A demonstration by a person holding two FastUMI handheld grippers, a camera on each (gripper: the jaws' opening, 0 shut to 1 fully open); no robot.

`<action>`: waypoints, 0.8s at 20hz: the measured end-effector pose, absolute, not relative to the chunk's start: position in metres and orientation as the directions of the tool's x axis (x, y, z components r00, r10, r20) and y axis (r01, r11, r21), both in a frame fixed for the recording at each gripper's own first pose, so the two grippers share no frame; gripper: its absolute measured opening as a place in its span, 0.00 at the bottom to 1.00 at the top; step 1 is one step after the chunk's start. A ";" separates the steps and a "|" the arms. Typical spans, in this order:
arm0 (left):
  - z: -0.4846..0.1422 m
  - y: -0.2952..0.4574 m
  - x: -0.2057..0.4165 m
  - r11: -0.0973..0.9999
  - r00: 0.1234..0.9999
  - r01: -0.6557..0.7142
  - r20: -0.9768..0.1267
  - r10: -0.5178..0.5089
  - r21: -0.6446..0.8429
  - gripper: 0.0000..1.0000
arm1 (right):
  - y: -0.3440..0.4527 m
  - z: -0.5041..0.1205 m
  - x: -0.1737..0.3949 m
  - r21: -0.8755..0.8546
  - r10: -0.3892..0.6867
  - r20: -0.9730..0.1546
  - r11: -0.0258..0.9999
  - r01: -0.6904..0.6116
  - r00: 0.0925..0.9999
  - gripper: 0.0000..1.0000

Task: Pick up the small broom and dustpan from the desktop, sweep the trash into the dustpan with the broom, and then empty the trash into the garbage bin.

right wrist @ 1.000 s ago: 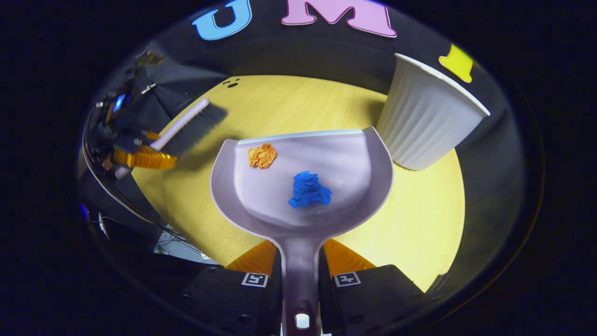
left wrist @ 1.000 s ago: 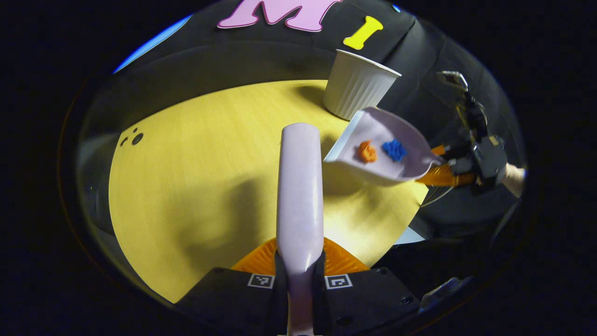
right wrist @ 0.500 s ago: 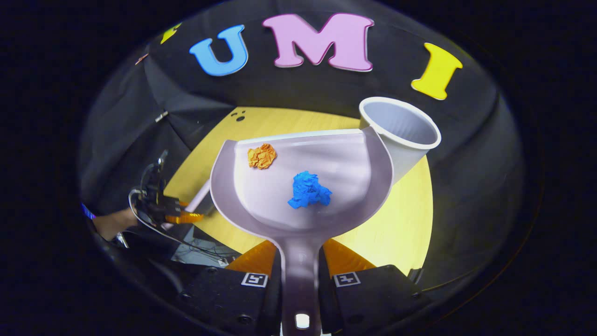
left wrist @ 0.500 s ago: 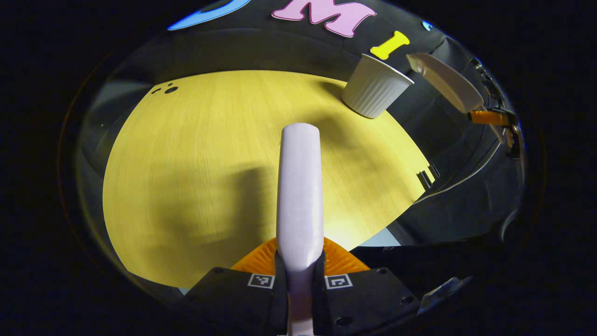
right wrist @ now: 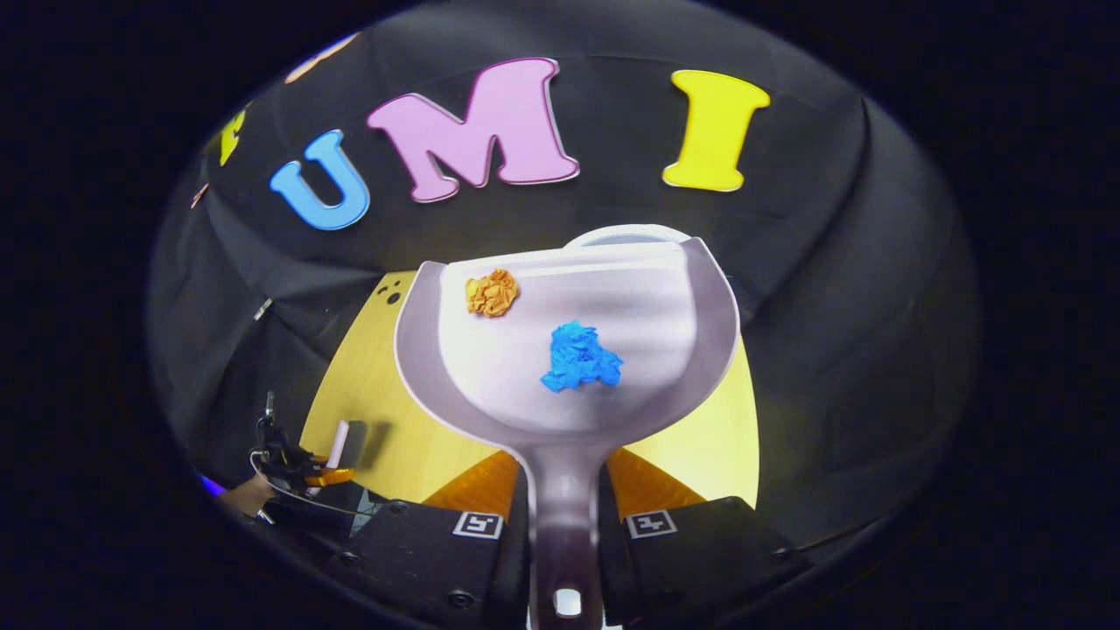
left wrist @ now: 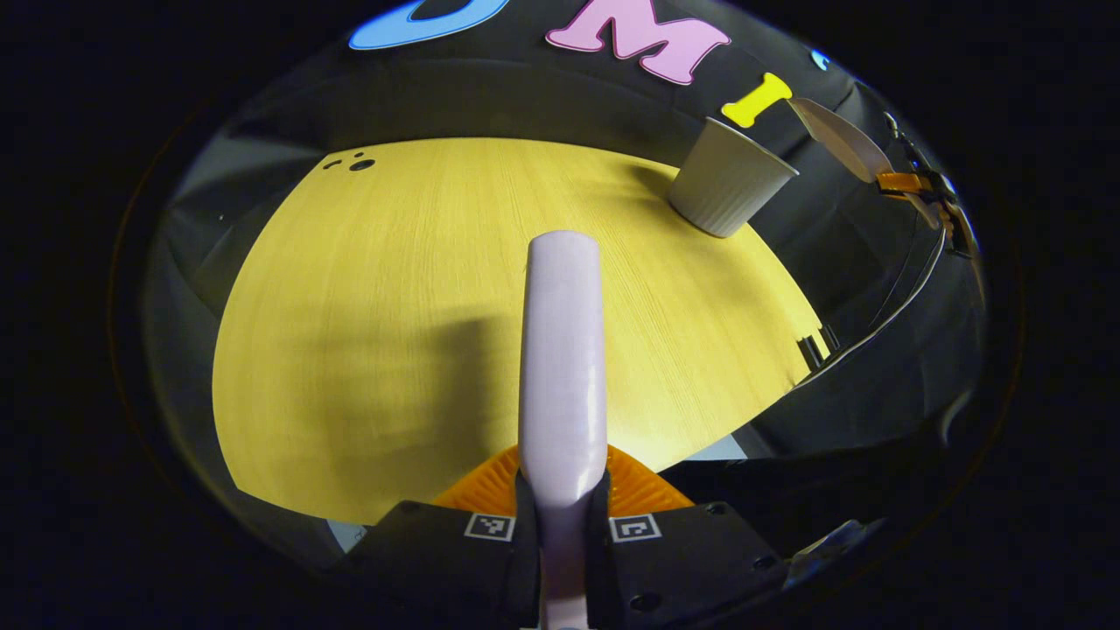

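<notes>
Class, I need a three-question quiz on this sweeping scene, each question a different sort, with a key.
1. True or false: the dustpan holds two paper scraps.
2. Which scrap lies nearer the dustpan's front lip: A) orange scrap B) blue scrap?
3. Fill in: the left tool grips the ____ handle.

Key: 1 true. 2 A. 3 broom. The right tool carries the dustpan, raised by the white garbage bin.
</notes>
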State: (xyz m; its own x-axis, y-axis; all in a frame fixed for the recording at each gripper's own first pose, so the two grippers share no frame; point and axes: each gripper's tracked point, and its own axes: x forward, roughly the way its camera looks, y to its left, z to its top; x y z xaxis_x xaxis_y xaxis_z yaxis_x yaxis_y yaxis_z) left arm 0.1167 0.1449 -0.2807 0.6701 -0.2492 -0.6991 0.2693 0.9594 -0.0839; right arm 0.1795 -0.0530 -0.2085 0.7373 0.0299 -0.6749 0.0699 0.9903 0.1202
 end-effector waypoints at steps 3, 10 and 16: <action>-0.277 0.146 0.124 0.969 0.684 0.213 -0.689 -0.240 -0.127 0.25 | -0.053 -0.213 0.183 0.088 -0.035 -0.678 0.988 0.128 0.735 0.36; -0.271 0.144 0.128 0.975 0.694 0.194 -0.688 -0.215 -0.109 0.25 | -0.054 -0.220 0.182 -0.074 -0.211 -0.682 0.973 0.221 0.701 0.36; -0.274 0.139 0.133 0.977 0.678 0.146 -0.703 -0.213 -0.156 0.25 | -0.068 -0.218 0.187 -0.271 -0.374 -0.618 0.927 0.259 0.692 0.36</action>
